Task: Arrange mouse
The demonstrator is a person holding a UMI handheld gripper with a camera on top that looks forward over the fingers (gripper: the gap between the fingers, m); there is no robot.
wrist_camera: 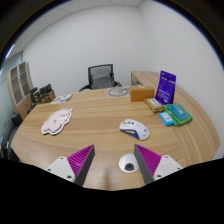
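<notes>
A white and blue computer mouse (134, 129) lies on the wooden table (95, 115), a short way beyond my fingers and slightly right of centre. A light, irregularly shaped mouse pad (56, 121) with a printed figure lies on the table to the left, well apart from the mouse. My gripper (113, 159) is open and empty, above the table's near edge, with its two purple-padded fingers (78, 158) spread wide. A small white round grommet with a dark hole (127, 162) sits in the table surface between the fingers, close to the right one.
On the right side are a teal box (177, 114), a yellow box (155, 103) and an upright purple box (166, 88). A black office chair (101, 76) stands beyond the table. Papers (62, 97) and a shelf unit (20, 88) are at the left.
</notes>
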